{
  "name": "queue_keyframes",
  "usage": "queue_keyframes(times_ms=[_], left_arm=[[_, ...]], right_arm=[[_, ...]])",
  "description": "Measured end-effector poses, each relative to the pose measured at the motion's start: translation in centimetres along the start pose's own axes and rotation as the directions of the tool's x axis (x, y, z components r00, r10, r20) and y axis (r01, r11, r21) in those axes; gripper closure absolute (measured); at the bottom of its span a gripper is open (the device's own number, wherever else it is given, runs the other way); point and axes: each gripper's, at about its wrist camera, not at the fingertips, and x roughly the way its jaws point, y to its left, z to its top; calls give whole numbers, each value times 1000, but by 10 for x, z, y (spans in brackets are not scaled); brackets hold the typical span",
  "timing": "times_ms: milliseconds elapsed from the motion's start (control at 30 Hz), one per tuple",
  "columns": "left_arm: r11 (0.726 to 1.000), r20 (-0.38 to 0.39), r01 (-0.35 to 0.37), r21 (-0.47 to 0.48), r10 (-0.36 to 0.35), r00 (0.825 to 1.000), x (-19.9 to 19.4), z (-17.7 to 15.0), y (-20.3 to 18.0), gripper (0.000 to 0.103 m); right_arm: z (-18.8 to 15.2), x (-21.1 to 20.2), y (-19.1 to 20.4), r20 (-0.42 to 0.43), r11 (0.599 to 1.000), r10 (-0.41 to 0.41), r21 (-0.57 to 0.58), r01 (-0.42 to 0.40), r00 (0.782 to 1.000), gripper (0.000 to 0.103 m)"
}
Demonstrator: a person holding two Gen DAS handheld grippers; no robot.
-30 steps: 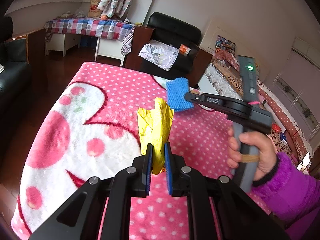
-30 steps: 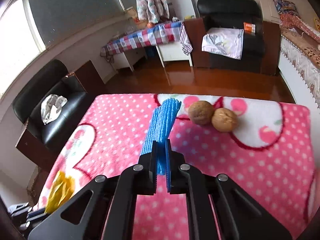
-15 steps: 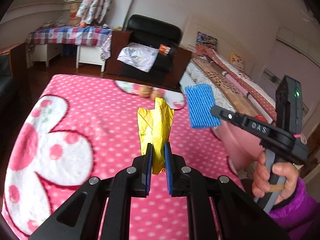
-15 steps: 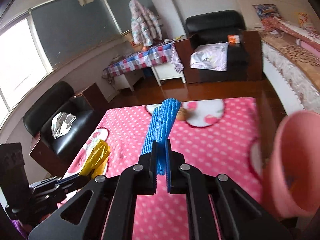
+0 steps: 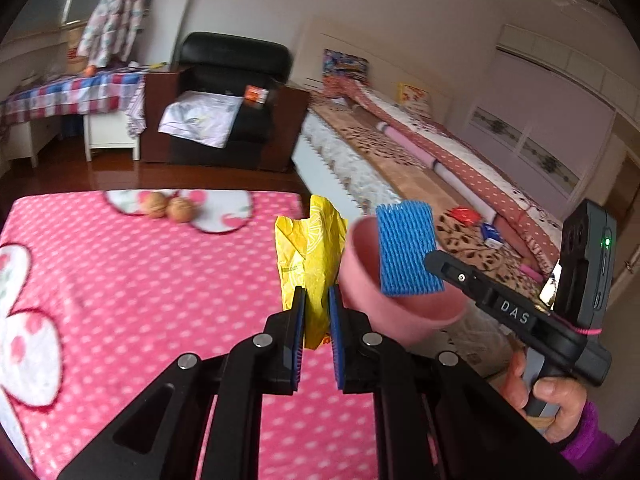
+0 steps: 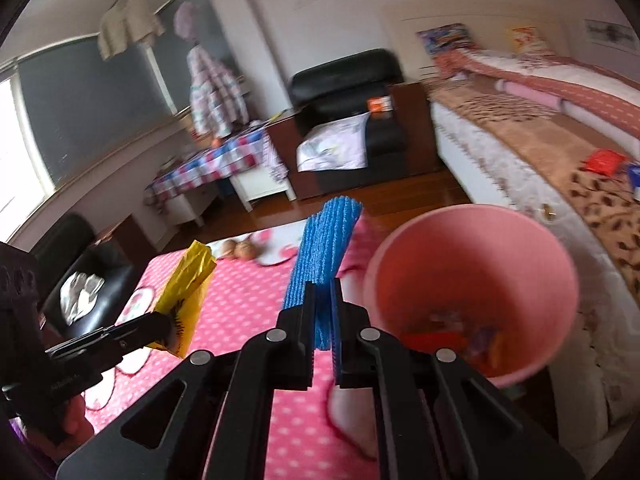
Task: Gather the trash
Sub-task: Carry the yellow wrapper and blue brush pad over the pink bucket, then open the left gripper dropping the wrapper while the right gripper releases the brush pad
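Left wrist view, reading from the left: the pink dotted blanket (image 5: 132,280) fills that side, with two walnuts (image 5: 168,208) lying near its far edge. At the middle my left gripper (image 5: 317,312) is clamped on a crumpled yellow wrapper (image 5: 310,248), which stands up out of the jaws above the blanket's right edge. Just to the right of it the pink bin (image 5: 360,292) shows past that edge, partly hidden by the blue foam net (image 5: 406,250) that my right gripper (image 5: 434,266) carries in front of it. Furthest right is my right hand (image 5: 556,404) on the handle, in a purple sleeve (image 5: 588,440).

From the right wrist camera, again left to right: the left gripper with the yellow wrapper is over the blanket, the blue foam net sits pinched flat between my right jaws at the middle, and the bin's open mouth is just right of them, off the blanket's right edge, with some bright scraps already at the bottom.

I judge this the carrying step: both pieces are lifted and nearing the bin, neither yet over its mouth as far as I can tell. Next each gripper needs to be brought above the rim, tipped so the piece hangs inside, and only then opened. The wrapper and net are light and may cling to the pads, so a small shake could be needed. The walnuts remain on the blanket.
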Motion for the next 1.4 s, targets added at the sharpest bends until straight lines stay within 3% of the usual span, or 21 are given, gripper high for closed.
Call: queue_keyframes(times_ms=[267,633,1400], left_arm=[[996,-42,63,61,-60,997,42,19,-51,92],[989,-97,100,108,-90,991,99,25,-97,92],[993,-186,67,96,-48,981,147,5,-103,92]], right_arm=[[3,-24,-48,53,993,-110,44,108,993,96],[1,-26,-89,42,978,-195,83,191,980,96],[-13,-8,-121,-22,969,-210,132,211,977,96]])
